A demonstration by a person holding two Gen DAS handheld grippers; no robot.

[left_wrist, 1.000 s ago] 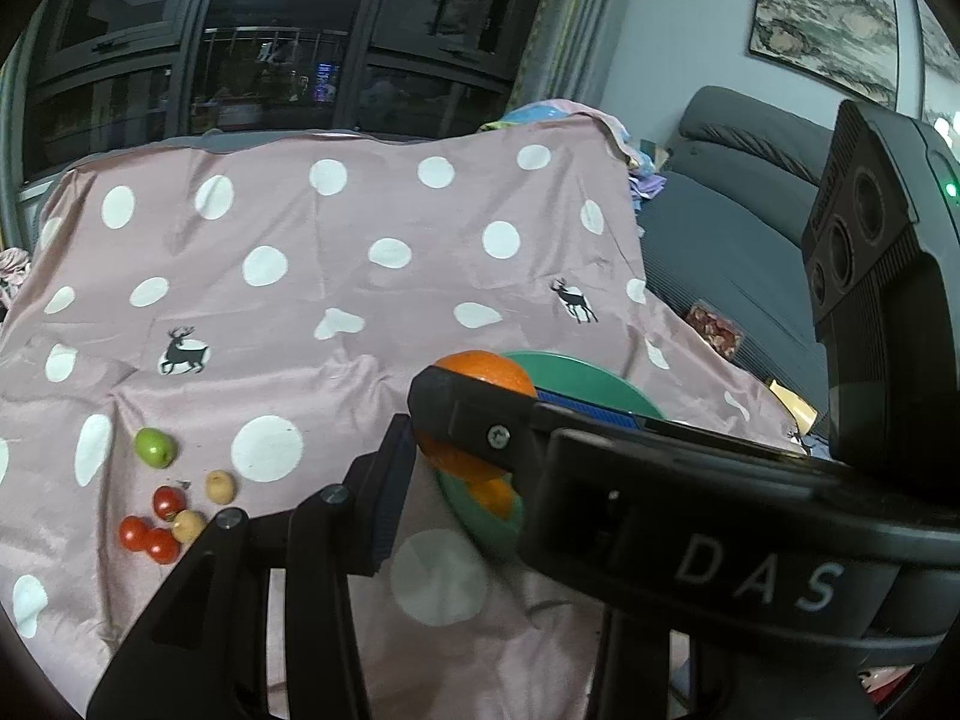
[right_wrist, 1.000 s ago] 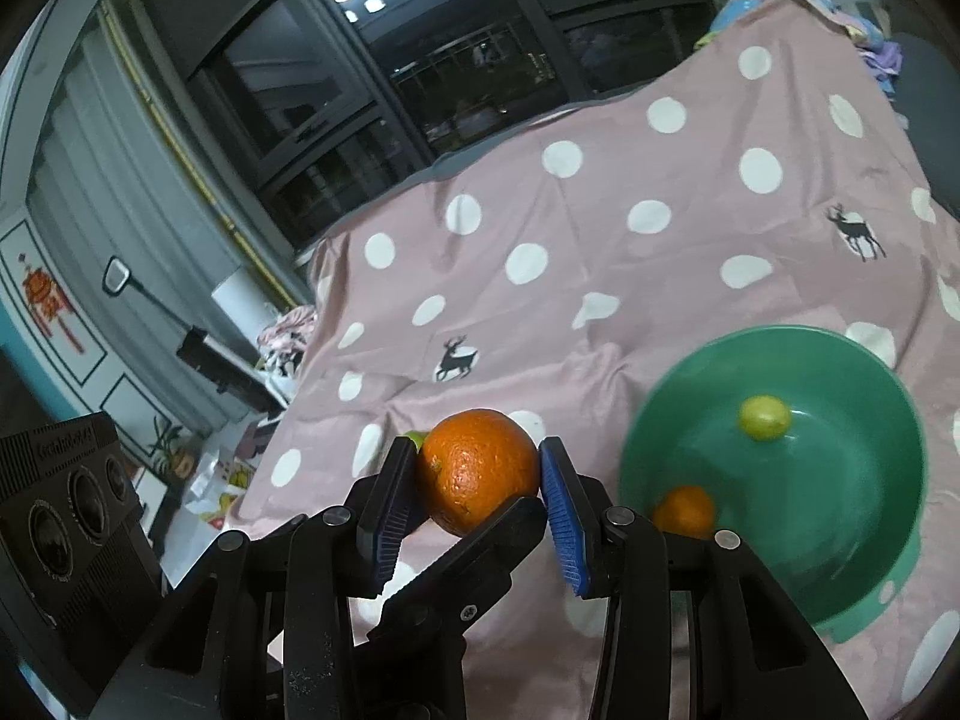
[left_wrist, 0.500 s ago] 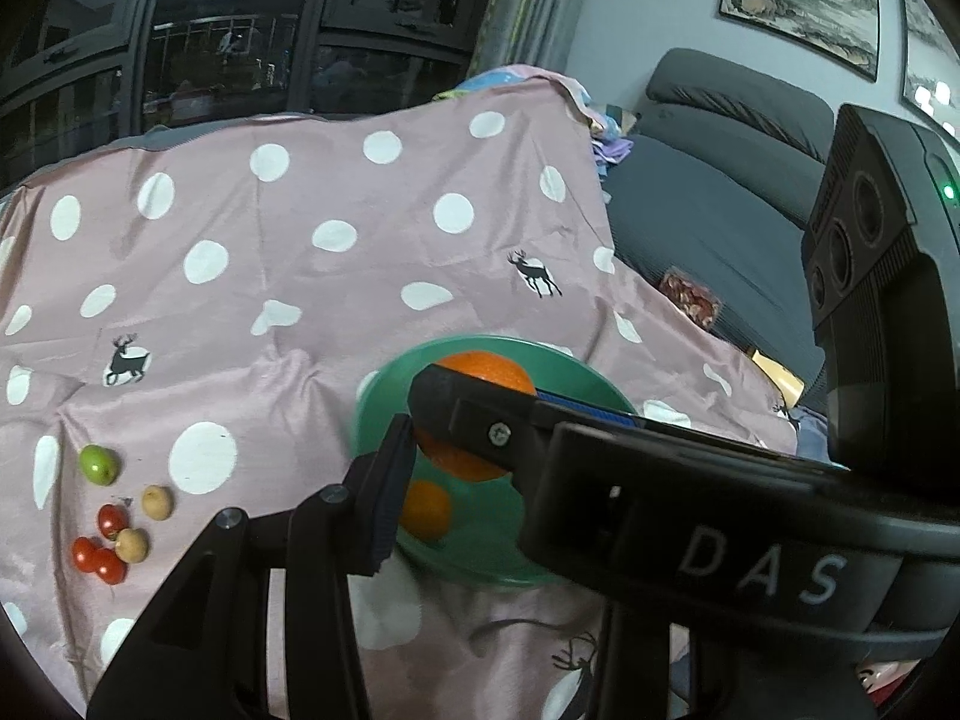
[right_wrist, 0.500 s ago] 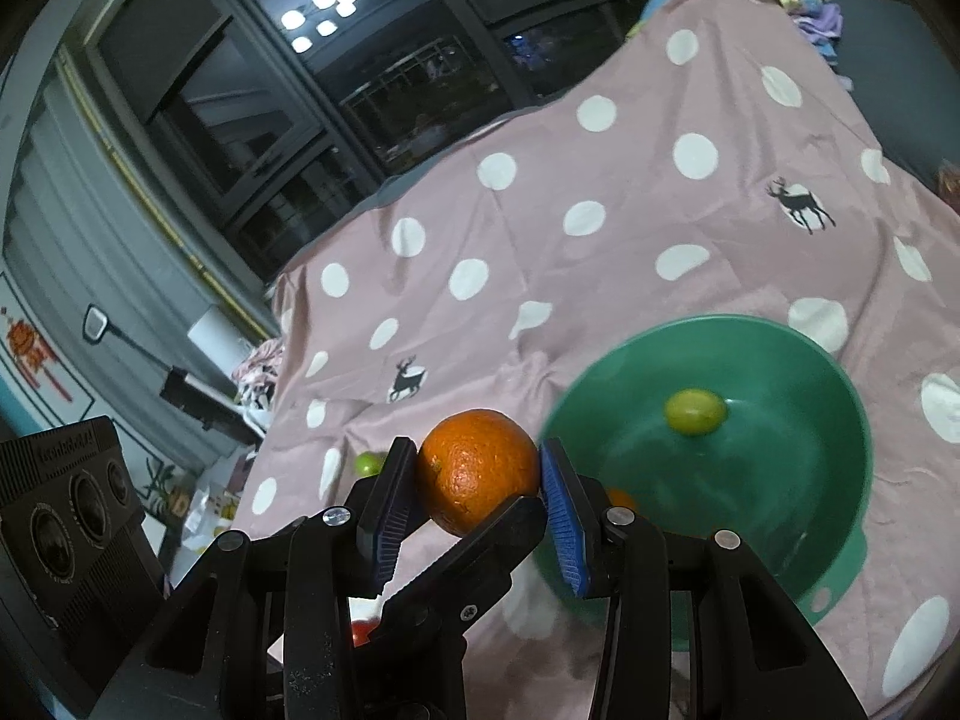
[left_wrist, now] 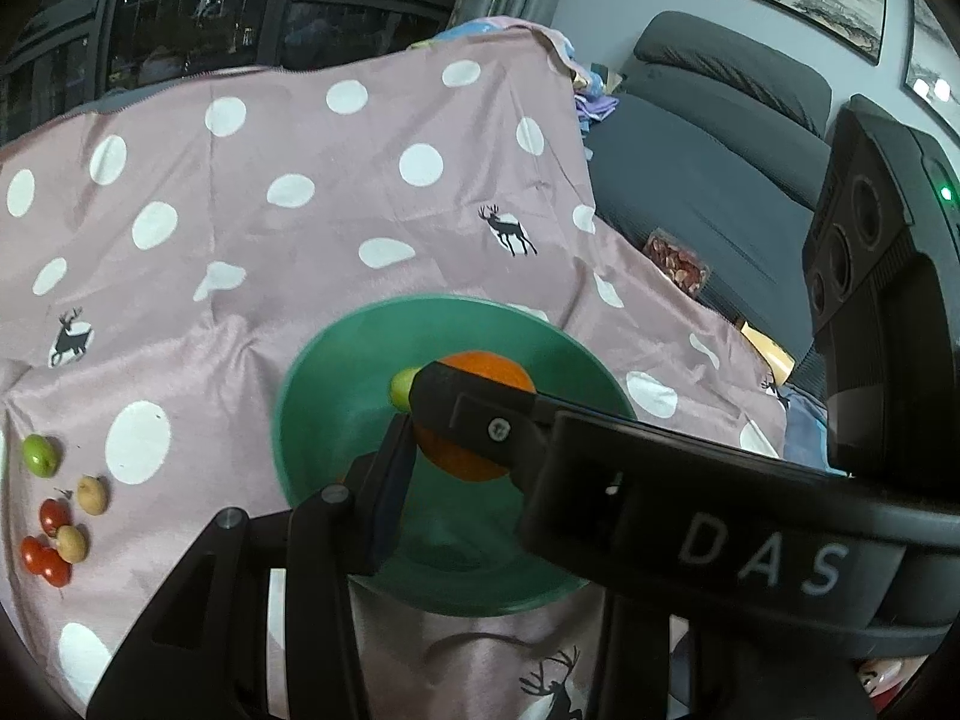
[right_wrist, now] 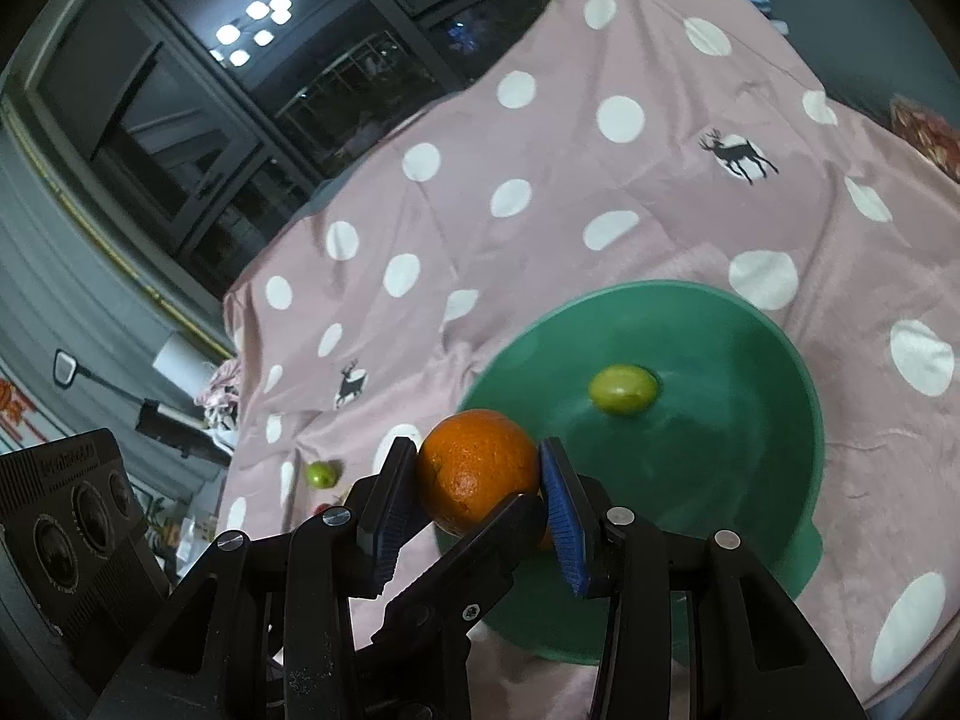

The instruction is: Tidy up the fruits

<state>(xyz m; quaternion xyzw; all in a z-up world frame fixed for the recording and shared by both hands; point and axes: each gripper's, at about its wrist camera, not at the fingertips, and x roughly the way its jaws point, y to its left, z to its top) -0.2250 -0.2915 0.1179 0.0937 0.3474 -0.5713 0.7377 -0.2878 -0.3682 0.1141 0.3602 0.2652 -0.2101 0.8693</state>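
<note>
**Left wrist view.** The left tongs [left_wrist: 420, 462] are pointing down over a green bowl [left_wrist: 288, 420]. One blue-padded finger [left_wrist: 390, 480] is lying against the left side of an orange [left_wrist: 462, 462]. A black bar lettered DAS [left_wrist: 750, 552] is crossing in front and hiding the other finger, so I cannot tell whether these tongs are pinching. The orange is hanging above the bowl's inside. A small green fruit [left_wrist: 403, 387] is showing just beside it. The bowl is sitting on a pink dotted cloth [left_wrist: 300, 300]. Well to the left on the cloth, a green fruit [left_wrist: 40, 455], two tan ones [left_wrist: 93, 495] and some red tomatoes [left_wrist: 45, 558] are lying close together. A grey sofa [left_wrist: 720, 180] is standing to the right.

**Right wrist view.** The right tongs [right_wrist: 480, 480] are pinching the orange [right_wrist: 474, 462], with both blue pads pressing its sides. It is hanging over the bowl's [right_wrist: 804, 396] near-left rim, clear of the cloth [right_wrist: 540, 240]. The green fruit [right_wrist: 621, 390] is lying inside the bowl. Another green one [right_wrist: 321, 473] is lying on the cloth to the left.
</note>
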